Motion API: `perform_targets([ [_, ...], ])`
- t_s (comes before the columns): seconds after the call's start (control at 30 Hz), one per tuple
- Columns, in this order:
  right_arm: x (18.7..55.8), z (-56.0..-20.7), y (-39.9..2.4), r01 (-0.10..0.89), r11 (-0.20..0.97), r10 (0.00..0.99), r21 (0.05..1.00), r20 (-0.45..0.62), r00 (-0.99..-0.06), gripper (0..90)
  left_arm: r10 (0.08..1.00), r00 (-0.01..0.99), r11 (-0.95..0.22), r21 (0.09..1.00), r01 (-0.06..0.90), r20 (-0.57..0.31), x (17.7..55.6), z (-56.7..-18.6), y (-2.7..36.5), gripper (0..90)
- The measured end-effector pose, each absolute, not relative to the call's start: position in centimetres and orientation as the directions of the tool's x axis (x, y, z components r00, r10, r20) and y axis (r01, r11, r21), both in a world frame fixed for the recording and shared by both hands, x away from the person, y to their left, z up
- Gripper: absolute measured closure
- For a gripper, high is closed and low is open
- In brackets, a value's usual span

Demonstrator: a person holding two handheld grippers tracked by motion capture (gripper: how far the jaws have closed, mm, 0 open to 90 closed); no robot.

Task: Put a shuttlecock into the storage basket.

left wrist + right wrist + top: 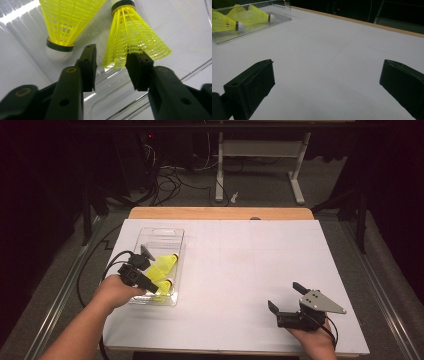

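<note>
Your left gripper (111, 61) sat low in the clear plastic tray (150, 236), jaws parted by a moderate gap and closed on nothing; the flared rim of 1 yellow shuttlecock (133, 37) lay just at the tips, its skirt edge touching or nearly touching the jaw on the right of the left gripper view, its cork end pointing away from you; a 2nd shuttlecock (62, 22) lay beside it the other way round, its white cork close to the other jaw. Your right gripper (287, 302) rested near the front right of the white table (240, 270), jaws wide apart and empty, well away from the tray.

You were, by my reading, at the reach-and-grasp step for the nearer shuttlecock; the next move called for easing the tips a little farther around the skirt, then closing gently, since the mesh looked soft enough to crush or slip.

In the high view your hand and the gripper body covered much of both shuttlecocks, so I could not tell whether more lay underneath; in the right gripper view the tray's near end ran off the picture's edge, and glare on the plastic blurred the tray floor.
</note>
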State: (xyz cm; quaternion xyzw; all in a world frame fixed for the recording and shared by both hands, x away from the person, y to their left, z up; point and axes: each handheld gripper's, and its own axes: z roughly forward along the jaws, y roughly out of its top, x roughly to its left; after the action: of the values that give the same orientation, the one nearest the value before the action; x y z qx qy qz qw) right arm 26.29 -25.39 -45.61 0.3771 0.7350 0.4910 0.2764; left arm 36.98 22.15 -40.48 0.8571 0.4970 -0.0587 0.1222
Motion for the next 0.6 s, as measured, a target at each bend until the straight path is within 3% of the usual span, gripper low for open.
perform_targets([
  [0.23,26.3,-45.6,-25.3,0.283,0.235,0.826,0.93,-0.038,-0.562,0.3,0.839,0.504,-0.483,0.147,0.863,-0.204,36.8,-40.2,22.0,42.1],
  [0.6,26.3,-45.5,-25.4,0.279,0.236,0.827,0.931,-0.041,-0.561,0.3,0.828,0.528,-0.511,0.132,0.849,-0.191,36.7,-38.3,22.7,27.8],
])
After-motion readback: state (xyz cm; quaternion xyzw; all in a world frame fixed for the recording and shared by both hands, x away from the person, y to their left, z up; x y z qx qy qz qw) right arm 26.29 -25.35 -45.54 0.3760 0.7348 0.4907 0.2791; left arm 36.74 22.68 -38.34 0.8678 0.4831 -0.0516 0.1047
